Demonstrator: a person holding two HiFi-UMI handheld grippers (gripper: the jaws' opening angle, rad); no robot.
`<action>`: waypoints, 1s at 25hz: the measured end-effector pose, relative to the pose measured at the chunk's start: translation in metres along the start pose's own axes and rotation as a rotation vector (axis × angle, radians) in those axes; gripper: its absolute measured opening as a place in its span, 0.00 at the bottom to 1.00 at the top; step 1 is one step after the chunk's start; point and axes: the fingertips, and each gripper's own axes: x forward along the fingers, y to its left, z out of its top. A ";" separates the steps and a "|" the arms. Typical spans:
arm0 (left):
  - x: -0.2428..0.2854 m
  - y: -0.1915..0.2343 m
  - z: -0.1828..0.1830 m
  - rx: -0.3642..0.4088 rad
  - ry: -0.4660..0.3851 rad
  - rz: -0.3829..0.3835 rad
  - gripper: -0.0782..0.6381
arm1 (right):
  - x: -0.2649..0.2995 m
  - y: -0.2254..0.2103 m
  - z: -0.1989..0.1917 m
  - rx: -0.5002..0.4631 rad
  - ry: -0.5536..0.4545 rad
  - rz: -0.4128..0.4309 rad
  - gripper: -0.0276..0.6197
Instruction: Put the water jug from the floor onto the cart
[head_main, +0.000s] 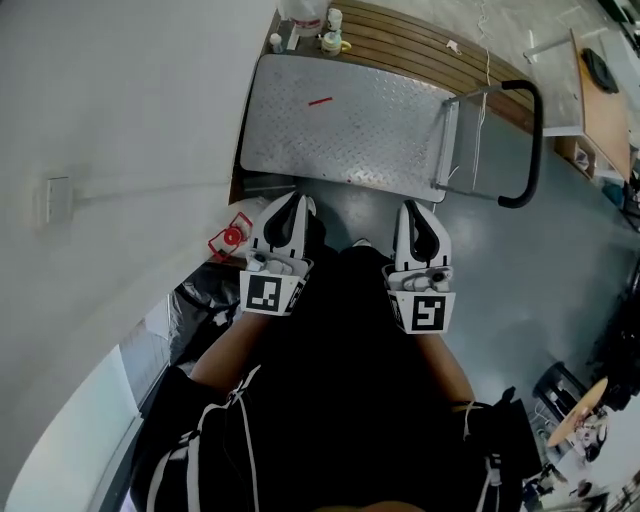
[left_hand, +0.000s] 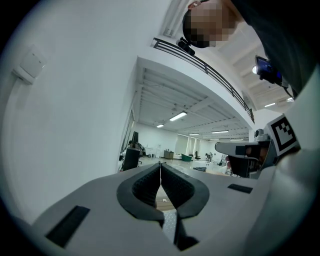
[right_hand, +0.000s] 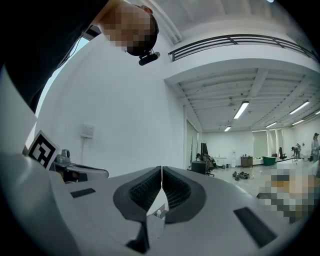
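While the left gripper (head_main: 294, 200) and right gripper (head_main: 413, 207) hover side by side short of the cart (head_main: 350, 135), the water jug (head_main: 300, 14) stands on the wooden strip (head_main: 420, 55) beyond it. Left gripper view: jaws pressed together. Right gripper view: pressed together too.

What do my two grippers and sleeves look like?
The left gripper and right gripper are white shells with black trim, dark ribbed pads and a cube bearing a black-and-white square marker. The sleeves are black with white lines.
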 end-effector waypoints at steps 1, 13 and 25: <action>0.001 0.006 0.000 -0.012 0.003 -0.003 0.13 | 0.005 0.003 -0.001 0.001 0.000 -0.003 0.07; 0.015 0.049 -0.005 0.026 0.015 0.051 0.14 | 0.040 0.010 -0.006 0.004 0.026 0.084 0.07; 0.009 0.041 -0.107 -0.100 0.230 0.002 0.14 | 0.064 0.033 -0.001 -0.027 0.021 0.268 0.07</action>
